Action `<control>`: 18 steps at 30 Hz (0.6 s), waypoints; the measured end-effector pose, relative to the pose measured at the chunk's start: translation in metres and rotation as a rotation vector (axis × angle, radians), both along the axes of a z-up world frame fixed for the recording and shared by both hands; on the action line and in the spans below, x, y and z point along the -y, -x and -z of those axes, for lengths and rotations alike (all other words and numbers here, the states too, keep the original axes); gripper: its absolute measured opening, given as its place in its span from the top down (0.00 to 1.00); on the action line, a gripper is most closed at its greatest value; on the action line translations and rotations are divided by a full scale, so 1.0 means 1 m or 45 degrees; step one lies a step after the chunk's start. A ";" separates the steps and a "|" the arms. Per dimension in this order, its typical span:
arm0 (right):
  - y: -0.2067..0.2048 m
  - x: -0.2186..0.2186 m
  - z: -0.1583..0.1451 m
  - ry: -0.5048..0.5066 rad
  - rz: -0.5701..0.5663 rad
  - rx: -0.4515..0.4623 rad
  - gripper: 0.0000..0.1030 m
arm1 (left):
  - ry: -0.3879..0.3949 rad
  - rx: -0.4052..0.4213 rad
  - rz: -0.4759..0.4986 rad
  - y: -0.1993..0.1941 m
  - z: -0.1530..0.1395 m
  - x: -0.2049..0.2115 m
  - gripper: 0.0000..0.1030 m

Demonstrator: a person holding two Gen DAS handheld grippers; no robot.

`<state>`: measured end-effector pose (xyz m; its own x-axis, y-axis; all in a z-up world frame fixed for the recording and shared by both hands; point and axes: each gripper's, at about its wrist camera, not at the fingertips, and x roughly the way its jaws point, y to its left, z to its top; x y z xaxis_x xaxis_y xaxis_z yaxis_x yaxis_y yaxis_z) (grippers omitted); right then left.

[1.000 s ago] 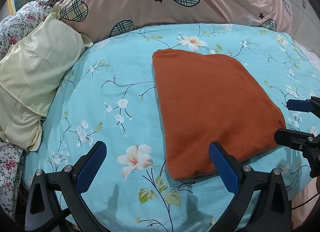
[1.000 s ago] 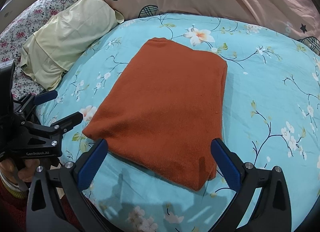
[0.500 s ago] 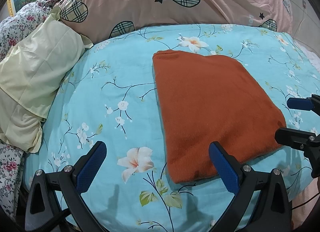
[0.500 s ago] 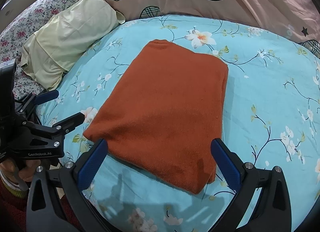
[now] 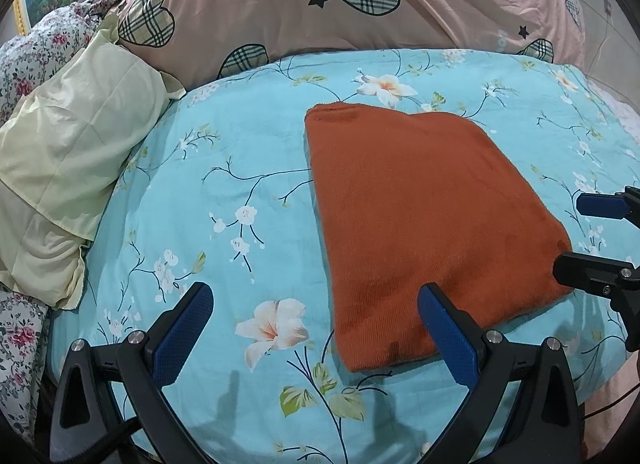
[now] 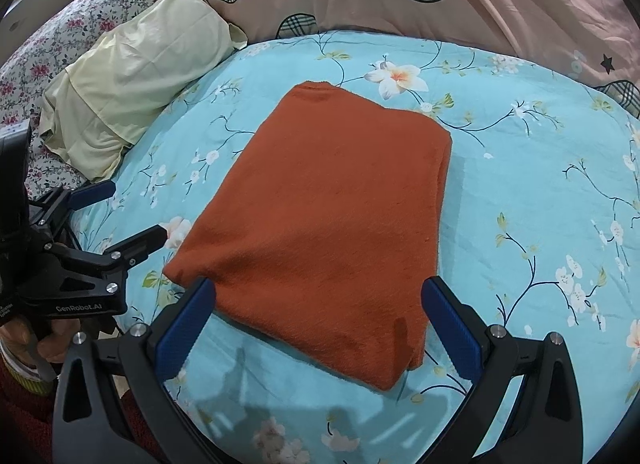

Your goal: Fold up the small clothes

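Left tool [image 5: 316, 320] hangs released over the near edge of the bed [image 5: 248, 168], jaws wide apart; its right pad sits over the near left corner of the cloth [image 5: 424, 216], whether touching can't be told. Right tool [image 6: 318, 318] is also released, jaws spread to either side of the cloth's near end — nothing gripped. In the right wrist view the left tool [image 6: 132, 214] shows at the left edge, beside the cloth's near left corner, held by a hand [image 6: 52, 340]. In the left wrist view the right tool [image 5: 572, 234] shows at the right edge by the cloth's near right corner.

The cloth — orange, folded into a flat rectangle — lies approx. mid-bed on the blue floral sheet, long side running away from the near edge. Farther left, a pale yellow pillow [image 5: 76, 152] at the bed's left edge. Behind all, a pink quilt [image 5: 352, 0] w/ plaid hearts along the far edge.
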<state>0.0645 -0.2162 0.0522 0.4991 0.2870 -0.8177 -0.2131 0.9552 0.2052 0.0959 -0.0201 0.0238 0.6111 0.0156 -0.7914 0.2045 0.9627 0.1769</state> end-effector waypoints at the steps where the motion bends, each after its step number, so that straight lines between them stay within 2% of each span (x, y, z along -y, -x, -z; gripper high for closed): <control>1: 0.000 0.000 0.000 0.000 0.001 0.000 0.01 | -0.001 0.001 0.000 0.000 0.000 0.001 0.01; 18: -0.005 0.007 -0.001 0.004 0.010 -0.006 0.01 | -0.009 0.011 0.011 -0.004 -0.002 0.006 0.01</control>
